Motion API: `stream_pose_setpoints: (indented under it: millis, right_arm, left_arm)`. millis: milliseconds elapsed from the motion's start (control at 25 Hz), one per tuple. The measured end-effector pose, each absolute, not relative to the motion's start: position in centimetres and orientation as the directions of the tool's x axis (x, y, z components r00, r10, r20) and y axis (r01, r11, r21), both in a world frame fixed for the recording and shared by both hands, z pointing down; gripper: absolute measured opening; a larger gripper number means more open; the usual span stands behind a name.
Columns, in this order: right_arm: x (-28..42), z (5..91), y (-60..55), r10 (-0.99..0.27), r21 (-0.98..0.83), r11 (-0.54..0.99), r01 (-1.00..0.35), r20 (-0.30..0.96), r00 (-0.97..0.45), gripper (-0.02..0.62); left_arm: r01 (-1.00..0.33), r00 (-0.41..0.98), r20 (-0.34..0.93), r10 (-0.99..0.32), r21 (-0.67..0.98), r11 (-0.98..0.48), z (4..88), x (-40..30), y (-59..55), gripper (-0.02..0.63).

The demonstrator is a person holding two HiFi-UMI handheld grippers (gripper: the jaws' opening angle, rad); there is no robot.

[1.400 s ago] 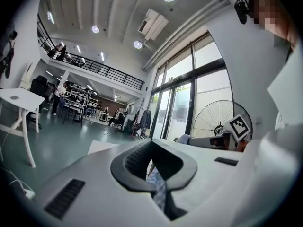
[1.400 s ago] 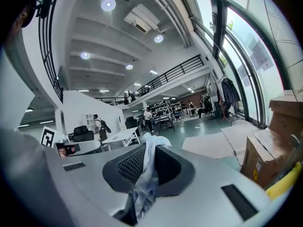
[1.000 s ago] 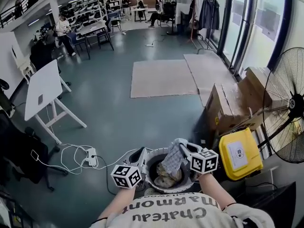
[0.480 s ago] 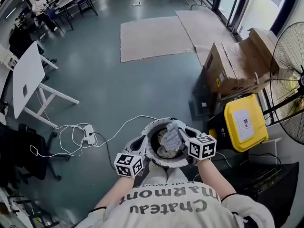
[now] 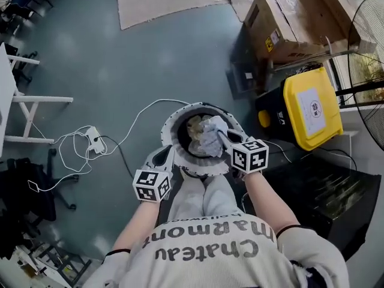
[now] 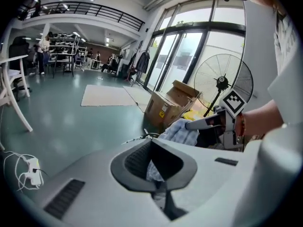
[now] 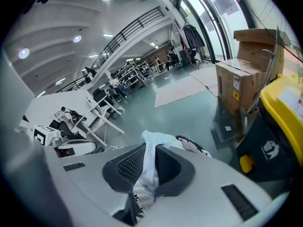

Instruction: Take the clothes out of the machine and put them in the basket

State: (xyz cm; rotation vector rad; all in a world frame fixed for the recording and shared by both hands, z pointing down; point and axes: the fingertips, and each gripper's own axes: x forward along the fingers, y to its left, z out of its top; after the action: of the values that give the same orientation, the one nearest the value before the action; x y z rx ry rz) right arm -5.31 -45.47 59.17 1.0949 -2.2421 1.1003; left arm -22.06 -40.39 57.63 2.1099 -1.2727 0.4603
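Observation:
A round white-rimmed basket (image 5: 170,126) stands on the floor in front of the person's knees, with clothes heaped inside. My right gripper (image 5: 221,137) is over its right side, shut on a pale blue-and-white checked cloth (image 5: 209,140) that droops onto the heap. The same cloth (image 7: 152,152) runs up between the right pads. My left gripper (image 5: 165,158) hovers at the basket's left rim. Its jaws stand nearly together, with a thin strip of fabric (image 6: 152,170) caught between them. From the left gripper view the right gripper (image 6: 208,122) carries the bunched cloth (image 6: 180,132).
A yellow-lidded black bin (image 5: 309,107) sits right of the basket, with cardboard boxes (image 5: 288,23) and a standing fan (image 5: 369,71) beyond. A dark machine body (image 5: 318,203) fills the lower right. A power strip with cables (image 5: 93,140) lies on the floor at left, near a white table (image 5: 9,101).
Both grippers have come down with the checked cloth from above the basket to its rim. The head view has tipped further down toward the basket.

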Motion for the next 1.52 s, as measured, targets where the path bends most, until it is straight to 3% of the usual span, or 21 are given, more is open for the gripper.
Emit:
stream_pose_setpoints:
  millis: [760,1520]
  right_arm:
    - [-5.2,82.2,-41.4,-0.145,-0.552,0.305,-0.776,0.779,-0.611,0.063]
    - [-5.2,95.6,-41.9,-0.095,-0.495,0.217,-0.841,0.847,-0.523,0.066]
  left_arm:
    - [-0.859,0.508,0.67,-0.542,0.44,-0.261,71.8,-18.9,-39.3,0.008]
    - [-0.839,0.54,0.661,-0.521,0.474,-0.268,77.5,-17.0,-39.7,0.008]
